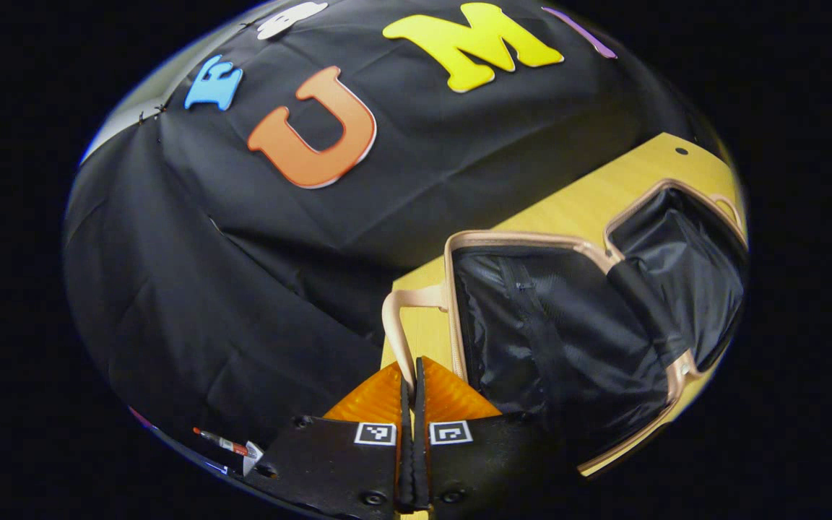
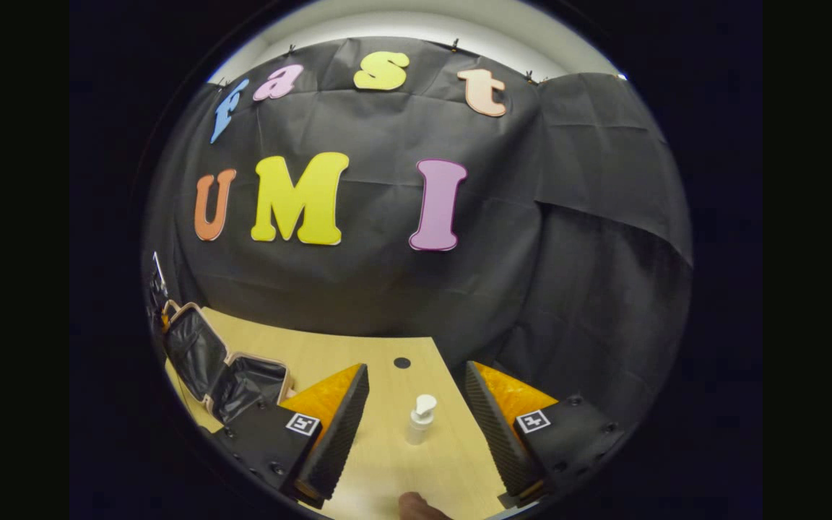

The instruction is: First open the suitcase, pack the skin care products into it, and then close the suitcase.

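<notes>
Beige handle [image 1: 396, 326] of the open suitcase [image 1: 568, 339] sits pinched in the left gripper [image 1: 412, 386], probably to steady it, while the right gripper [image 2: 416, 415] spreads wide fingers around the pump bottle [image 2: 421, 419] standing on the worktop [image 2: 387, 375].

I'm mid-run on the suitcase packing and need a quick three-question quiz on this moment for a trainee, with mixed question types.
1. True or false: the suitcase lies open on the wooden table.
2. Multiple choice: the left gripper is A) open and clear of everything, B) shut on the suitcase's handle, C) shut on the pump bottle.
3. Fill the blank: in the right gripper view, the white pump bottle stands upright on the table between the open fingers of the ____ gripper.

Key: 1 true; 2 B; 3 right.
</notes>
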`<state>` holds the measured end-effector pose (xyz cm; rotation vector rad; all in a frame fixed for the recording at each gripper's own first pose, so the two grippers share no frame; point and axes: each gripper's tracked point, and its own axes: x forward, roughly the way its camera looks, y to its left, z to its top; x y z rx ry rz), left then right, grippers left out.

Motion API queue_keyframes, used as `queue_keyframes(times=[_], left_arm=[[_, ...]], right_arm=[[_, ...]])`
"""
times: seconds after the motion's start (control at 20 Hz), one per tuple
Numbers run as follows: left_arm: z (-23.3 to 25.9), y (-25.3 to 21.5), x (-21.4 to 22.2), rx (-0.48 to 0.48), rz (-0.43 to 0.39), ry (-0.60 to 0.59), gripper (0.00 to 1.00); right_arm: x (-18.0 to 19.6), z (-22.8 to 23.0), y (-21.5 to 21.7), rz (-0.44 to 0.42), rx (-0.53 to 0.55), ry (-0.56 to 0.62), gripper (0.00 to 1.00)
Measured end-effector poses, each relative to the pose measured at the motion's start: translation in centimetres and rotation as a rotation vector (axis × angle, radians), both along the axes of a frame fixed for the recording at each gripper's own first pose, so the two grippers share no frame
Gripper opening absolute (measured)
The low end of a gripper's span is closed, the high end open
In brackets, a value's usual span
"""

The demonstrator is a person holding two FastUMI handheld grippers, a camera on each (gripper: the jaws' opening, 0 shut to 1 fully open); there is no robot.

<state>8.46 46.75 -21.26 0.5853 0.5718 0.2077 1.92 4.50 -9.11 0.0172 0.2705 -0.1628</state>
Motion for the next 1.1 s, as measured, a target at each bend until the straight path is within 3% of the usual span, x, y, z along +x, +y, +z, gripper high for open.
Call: queue_keyframes(times=[0.25,0.55,0.75,0.95,1.05,1.1], left_arm=[[-8.2,2.5,0.3,-0.150,0.022,0.099,0.03],[-11.7,2.9,0.7,-0.270,0.000,0.100,0.04],[-11.0,4.2,0.6,-0.275,0.041,0.043,0.18],[-8.8,5.3,-2.0,-0.256,0.120,-0.004,0.76],[-7.9,3.5,-3.8,-0.314,0.119,-0.011,1.00],[-7.5,2.2,-4.7,-0.327,0.108,-0.011,0.98]], right_arm=[[-1.0,-2.9,1.0,-0.015,-0.016,0.084,0.80],[-2.1,-4.6,2.2,0.020,-0.084,0.130,0.80],[-2.8,-6.0,2.2,0.033,-0.104,0.163,0.81],[-3.0,-7.0,2.2,0.053,-0.081,0.171,0.81],[-2.9,-7.5,2.0,0.067,-0.064,0.169,0.81],[-2.9,-7.9,1.7,0.072,-0.056,0.171,0.81]])
